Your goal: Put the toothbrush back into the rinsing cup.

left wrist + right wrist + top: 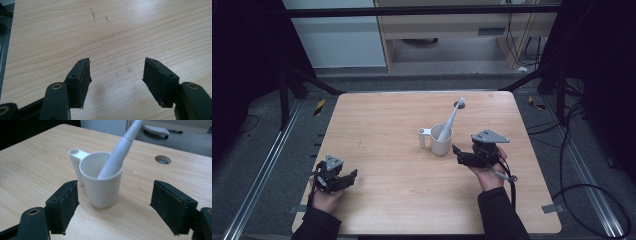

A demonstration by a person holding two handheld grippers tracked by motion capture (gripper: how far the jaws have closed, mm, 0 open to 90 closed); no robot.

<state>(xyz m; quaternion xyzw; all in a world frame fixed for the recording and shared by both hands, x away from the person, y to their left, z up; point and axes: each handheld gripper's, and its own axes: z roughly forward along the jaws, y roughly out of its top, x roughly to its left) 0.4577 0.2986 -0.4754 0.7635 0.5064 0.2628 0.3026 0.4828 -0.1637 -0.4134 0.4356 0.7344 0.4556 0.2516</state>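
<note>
Right tool point(462, 154) released, jaws spread wide and holding nothing, just beside the white plastic cup with a tubular side handle point(441, 139) on the pale wooden counter point(387, 200). Standing upright near mid-counter, that cup; inside it, leaning on the rim and pointing away toward the far edge, a long grey-white toothbrush-like stick point(451, 120). Seen along the right tool's jaws, cup point(101, 183) centred between the pads point(62, 206) but apart from both, stick point(117, 155) slanting up and to the right.

Judged as a release just finished: best to back straight off, level, keeping both pads clear of the cup wall. No sideways swing, since a light cup with a tall leaning load likely tips at a nudge. No lifting across the slanted stick either.

Left tool point(337, 180) likewise released and empty, resting well apart at the near left; in its own view pads point(80, 82) wide over bare wood point(125, 32). Better left parked there.
</note>
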